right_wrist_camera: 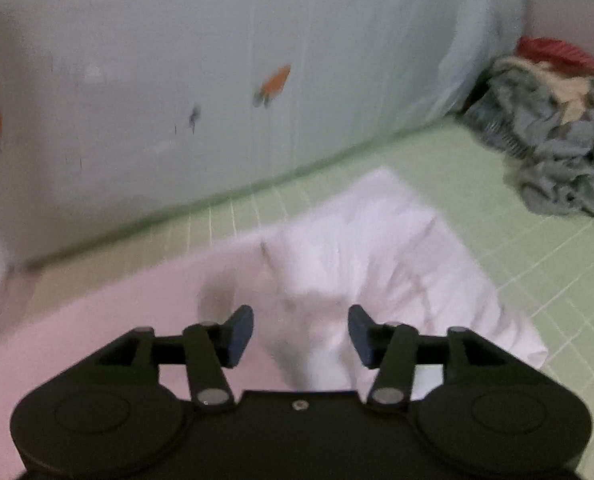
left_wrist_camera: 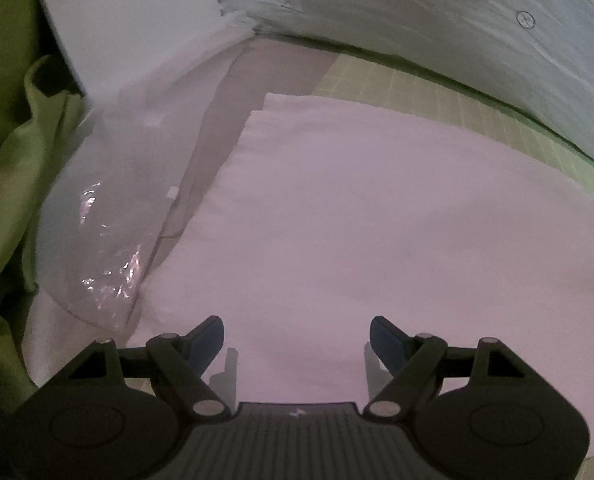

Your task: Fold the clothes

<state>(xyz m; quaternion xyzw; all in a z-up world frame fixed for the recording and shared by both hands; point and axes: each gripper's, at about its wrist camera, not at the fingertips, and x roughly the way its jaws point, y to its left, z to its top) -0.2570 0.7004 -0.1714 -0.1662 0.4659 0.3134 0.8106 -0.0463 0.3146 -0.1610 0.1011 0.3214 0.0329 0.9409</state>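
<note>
Left hand-held gripper (left_wrist_camera: 297, 334) hangs wide open and empty over the folded white cloth (left_wrist_camera: 377, 220) on the green grid mat (left_wrist_camera: 437, 96); only its view shows green fabric (left_wrist_camera: 5, 200) at the mat's left edge. Right hand-held gripper (right_wrist_camera: 301, 334) gapes, the cloth's rumpled end (right_wrist_camera: 377, 248) loose between its fingers; its view alone shows the grey clothes pile (right_wrist_camera: 553, 140) in the far right corner.

Brightness: dim, soft indoor light with a pinkish cast on the white cloth (left_wrist_camera: 377, 208).
Shadows: short grey ones on the cloth beside the left gripper (left_wrist_camera: 297, 330) fingers.
Glare: bright specks on the clear plastic sheet (left_wrist_camera: 109, 256).
Blur: right wrist view smeared throughout; the pile of clothes (right_wrist_camera: 553, 136) is soft.
Distortion: fisheye bending, black corners in both views.
</note>
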